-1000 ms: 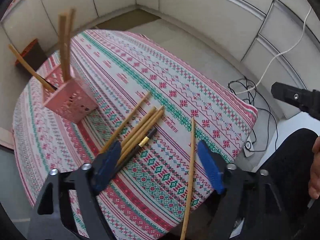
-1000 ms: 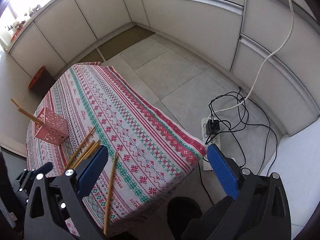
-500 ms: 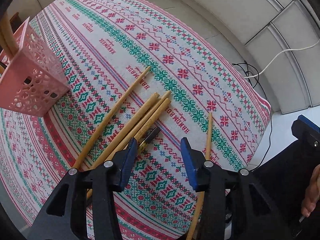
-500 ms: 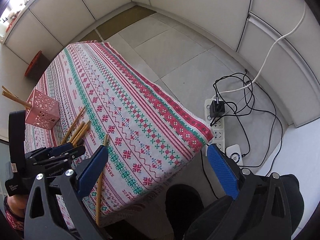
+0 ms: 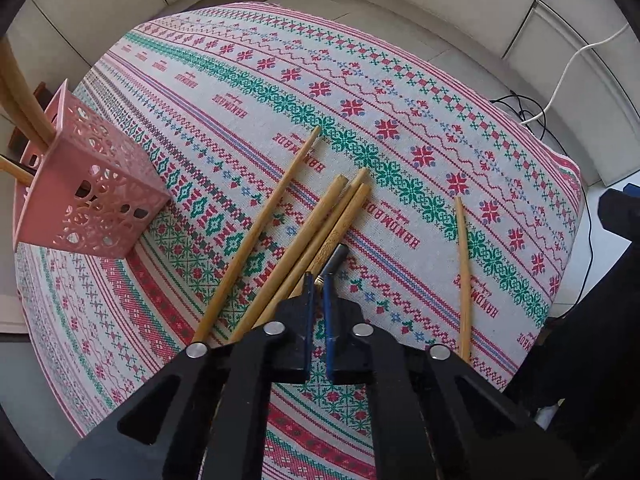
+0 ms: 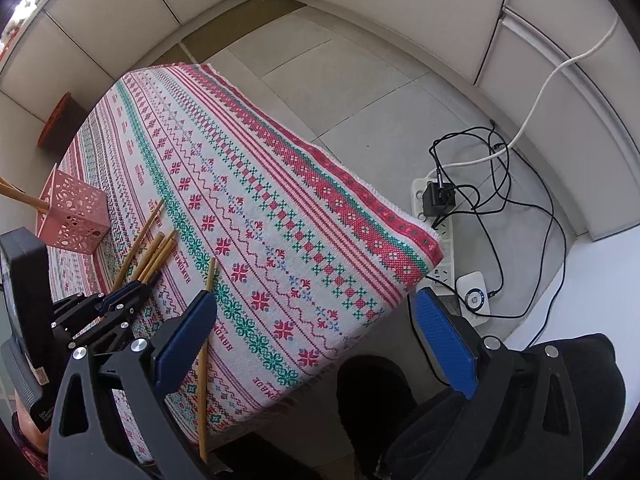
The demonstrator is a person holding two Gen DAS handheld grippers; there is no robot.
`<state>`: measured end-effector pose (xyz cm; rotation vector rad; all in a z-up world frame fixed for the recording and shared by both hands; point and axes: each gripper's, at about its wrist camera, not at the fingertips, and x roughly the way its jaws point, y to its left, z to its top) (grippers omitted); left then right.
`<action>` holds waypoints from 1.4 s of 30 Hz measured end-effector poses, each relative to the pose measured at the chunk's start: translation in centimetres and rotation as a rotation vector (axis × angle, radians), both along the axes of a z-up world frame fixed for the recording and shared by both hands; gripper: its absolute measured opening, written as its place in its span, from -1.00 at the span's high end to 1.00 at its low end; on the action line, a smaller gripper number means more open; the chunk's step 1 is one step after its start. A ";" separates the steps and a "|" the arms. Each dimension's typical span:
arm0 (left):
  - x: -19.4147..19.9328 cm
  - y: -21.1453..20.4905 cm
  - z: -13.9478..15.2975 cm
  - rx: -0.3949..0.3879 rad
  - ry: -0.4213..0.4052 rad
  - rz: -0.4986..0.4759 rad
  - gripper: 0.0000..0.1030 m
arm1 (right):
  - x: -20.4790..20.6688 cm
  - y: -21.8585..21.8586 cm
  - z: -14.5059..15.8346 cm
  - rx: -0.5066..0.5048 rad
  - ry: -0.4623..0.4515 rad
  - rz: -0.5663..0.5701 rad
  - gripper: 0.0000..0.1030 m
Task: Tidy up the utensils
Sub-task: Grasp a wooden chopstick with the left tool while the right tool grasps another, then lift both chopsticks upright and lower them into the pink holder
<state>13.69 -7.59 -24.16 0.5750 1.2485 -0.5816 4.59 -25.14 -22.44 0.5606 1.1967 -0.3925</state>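
Several bamboo chopsticks (image 5: 328,216) lie fanned on the patterned tablecloth (image 5: 360,80), and a black chopstick (image 5: 337,257) with a gold band lies beside them. My left gripper (image 5: 318,280) points steeply down and is shut on that black chopstick; its dark tip sticks out past the blue pads. The same gripper (image 6: 140,284) shows at the left of the right wrist view. A pink lattice basket (image 5: 92,204) stands to the left and holds a few chopsticks. One more bamboo chopstick (image 6: 206,320) lies alone by the left finger of my right gripper (image 6: 316,300), which is open over the table's near edge.
On the tiled floor to the right of the table lie a white power strip (image 6: 438,216), tangled black cables and a small white device (image 6: 474,298). A person's dark-clad leg (image 6: 372,384) is below the table's edge. Cabinet fronts ring the room.
My left gripper came down onto the chopstick pile and its jaws went from wide apart to shut on the black chopstick. The right gripper sank a little toward the table's edge.
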 end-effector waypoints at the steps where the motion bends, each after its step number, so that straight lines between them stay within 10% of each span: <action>1: -0.4 0.1 0.1 -0.001 -0.023 -0.003 0.98 | 0.3 0.3 -0.3 0.011 0.008 -0.001 -0.87; 14: -3.9 7.2 8.8 -0.264 -0.184 0.058 1.00 | 6.4 7.5 -4.4 0.023 0.151 0.091 -0.50; 17: -3.2 7.8 8.4 -0.319 -0.134 0.061 0.98 | 7.2 8.6 -5.0 -0.028 0.165 0.100 -0.18; 19: -3.0 7.5 7.4 -0.304 -0.110 0.024 0.96 | 7.5 8.6 -4.6 -0.069 0.162 0.091 0.40; 23: -3.9 5.6 5.6 -0.259 -0.111 -0.060 -0.29 | 7.5 5.8 -4.7 0.040 0.123 0.037 0.88; 32: -1.7 3.1 4.4 -0.330 -0.024 -0.134 0.25 | 5.8 3.4 -4.7 0.161 0.048 0.018 0.89; 42: 0.2 1.8 1.0 -0.272 0.030 -0.116 0.28 | 5.4 0.9 -5.6 0.200 0.024 0.006 0.89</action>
